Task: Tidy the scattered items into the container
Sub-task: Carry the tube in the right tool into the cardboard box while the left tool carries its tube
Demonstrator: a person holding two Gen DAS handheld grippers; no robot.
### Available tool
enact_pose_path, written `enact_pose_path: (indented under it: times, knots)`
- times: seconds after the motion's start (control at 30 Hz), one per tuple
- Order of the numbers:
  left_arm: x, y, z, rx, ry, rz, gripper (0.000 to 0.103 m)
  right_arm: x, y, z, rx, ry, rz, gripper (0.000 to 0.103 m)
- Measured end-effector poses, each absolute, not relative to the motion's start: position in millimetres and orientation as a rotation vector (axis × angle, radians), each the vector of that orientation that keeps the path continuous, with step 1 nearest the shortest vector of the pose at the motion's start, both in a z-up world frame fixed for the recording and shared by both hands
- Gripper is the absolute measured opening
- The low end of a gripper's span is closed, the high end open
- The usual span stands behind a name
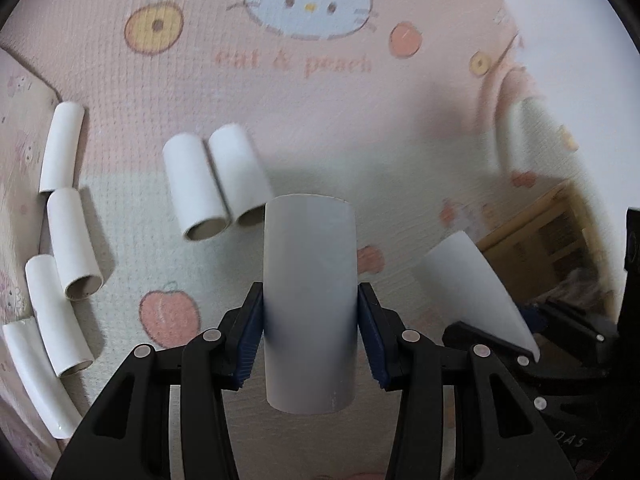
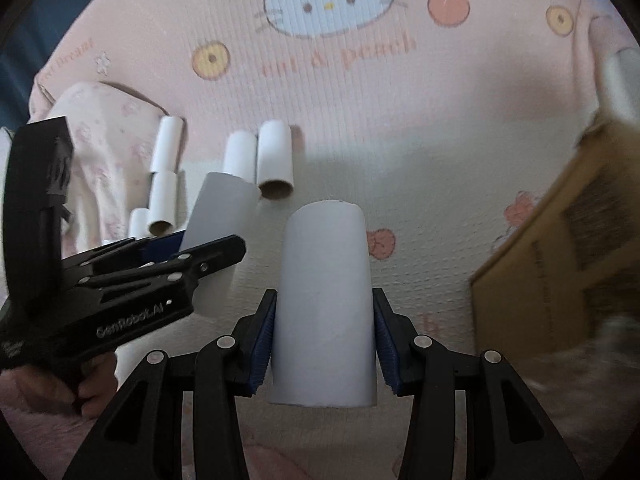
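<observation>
1. The left gripper [image 1: 310,334] is clamped on a white tube [image 1: 310,300]; both blue pads press its sides, and the tube hangs above the pink blanket [image 1: 320,128] — its far rim reaches up toward two loose tubes [image 1: 218,184] lying side by side.
2. The right gripper [image 2: 324,338] grips a second white tube [image 2: 324,304] the same way, lifted clear of the cloth.
3. More tubes [image 1: 66,240] lie in a ragged line along the blanket's left edge, against a folded cloth [image 2: 108,148].
4. The cardboard box [image 2: 560,264] stands at the right — its near corner is just beside the right gripper's tube.
5. Between the held tubes and the printed cat face the blanket lies bare.
</observation>
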State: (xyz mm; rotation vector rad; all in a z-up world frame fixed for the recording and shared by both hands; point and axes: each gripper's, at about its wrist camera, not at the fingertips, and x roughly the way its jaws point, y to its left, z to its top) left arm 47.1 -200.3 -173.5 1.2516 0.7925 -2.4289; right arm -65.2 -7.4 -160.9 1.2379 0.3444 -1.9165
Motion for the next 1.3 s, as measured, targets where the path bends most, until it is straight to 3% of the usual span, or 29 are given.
enact_pose_path:
  times: [0.13,0.3,0.6,0.87,1.03,1.3]
  knots:
    - [45.2,-195.8,-139.6,1.174,0.783,-2.508,0.049,-58.0,-1.0,-131.3,1.143,0.365,-1.97,0.043]
    - [47.6,-178.3,-97.9,1.093,0.625,-2.654,0.049,-55.7,14.4,-101.2,1.064,0.331,-1.979,0.043]
    - [43.8,-143.5,-74.7,1.141,0.525,-2.78,0.049,-57.7,60.7,-62.4,1.004,0.208,-1.975,0.043]
    - [2.7,-115.5,-44.7,1.213,0.459,-2.896,0.049,-65.5,91.6,-15.0,0.866,0.373,-2.094,0.043]
    - [-18.6,-84.3,-11.2,1.224,0.308,-3.003,0.049,-79.7,101.9,-4.7,0.921,0.497,-2.125,0.043]
    - [-56.0,-62.7,42.1,1.3,0.036,-3.046,0.049,-81.1,115.9,13.4,0.871,0.906,-2.231,0.043]
